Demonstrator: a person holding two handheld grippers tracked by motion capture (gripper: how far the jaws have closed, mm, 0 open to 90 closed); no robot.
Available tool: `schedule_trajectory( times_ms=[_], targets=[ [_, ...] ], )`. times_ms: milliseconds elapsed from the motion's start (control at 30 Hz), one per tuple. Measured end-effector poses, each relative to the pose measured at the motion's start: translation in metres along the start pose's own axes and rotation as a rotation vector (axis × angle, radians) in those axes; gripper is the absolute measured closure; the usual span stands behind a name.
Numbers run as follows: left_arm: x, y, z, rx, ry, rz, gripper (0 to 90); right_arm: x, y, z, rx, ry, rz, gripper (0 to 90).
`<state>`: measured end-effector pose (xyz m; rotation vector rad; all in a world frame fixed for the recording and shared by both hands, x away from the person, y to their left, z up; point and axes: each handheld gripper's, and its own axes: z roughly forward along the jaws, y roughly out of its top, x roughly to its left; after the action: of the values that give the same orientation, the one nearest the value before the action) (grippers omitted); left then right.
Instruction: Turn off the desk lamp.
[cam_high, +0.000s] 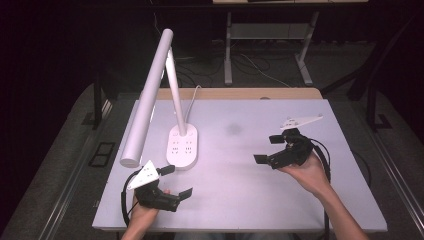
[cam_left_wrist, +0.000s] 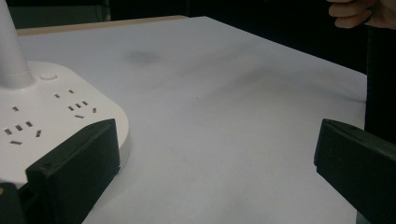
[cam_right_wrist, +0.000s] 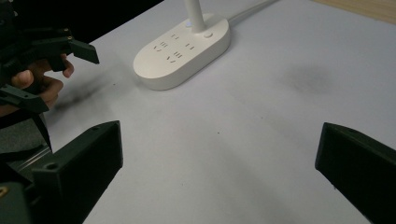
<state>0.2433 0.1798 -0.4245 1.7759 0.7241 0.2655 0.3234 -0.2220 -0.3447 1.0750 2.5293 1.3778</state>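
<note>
A white desk lamp stands on the table, its oval base (cam_high: 182, 146) carrying several power sockets and its long bar head (cam_high: 146, 100) reaching forward and left. My left gripper (cam_high: 177, 181) is held low at the front left, just in front of the lamp base (cam_left_wrist: 51, 116), jaws wide apart with nothing between them. My right gripper (cam_high: 268, 148) hovers at the right side of the table, open and empty, pointing left toward the lamp base (cam_right_wrist: 184, 49). In the right gripper view the left gripper (cam_right_wrist: 56, 51) shows at the far left in a hand.
The white tabletop (cam_high: 240, 190) has a faint dark smudge (cam_high: 233, 129) near its middle. A white cable (cam_high: 192, 97) runs from the lamp base to the back edge. Beyond the table stand a desk frame (cam_high: 270, 45) and floor cables.
</note>
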Motion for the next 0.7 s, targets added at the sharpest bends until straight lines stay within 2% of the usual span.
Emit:
schedule_trajectory(
  times_ms=[467, 700],
  targets=[
    [0.000, 0.000, 0.000, 0.003, -0.007, 0.008, 0.0, 0.008, 0.026, 0.031, 0.023, 0.038, -0.031, 0.7],
    [0.000, 0.001, 0.001, 0.000, -0.008, 0.012, 0.0, 0.008, 0.040, 0.055, 0.048, 0.060, -0.041, 0.8]
  ],
)
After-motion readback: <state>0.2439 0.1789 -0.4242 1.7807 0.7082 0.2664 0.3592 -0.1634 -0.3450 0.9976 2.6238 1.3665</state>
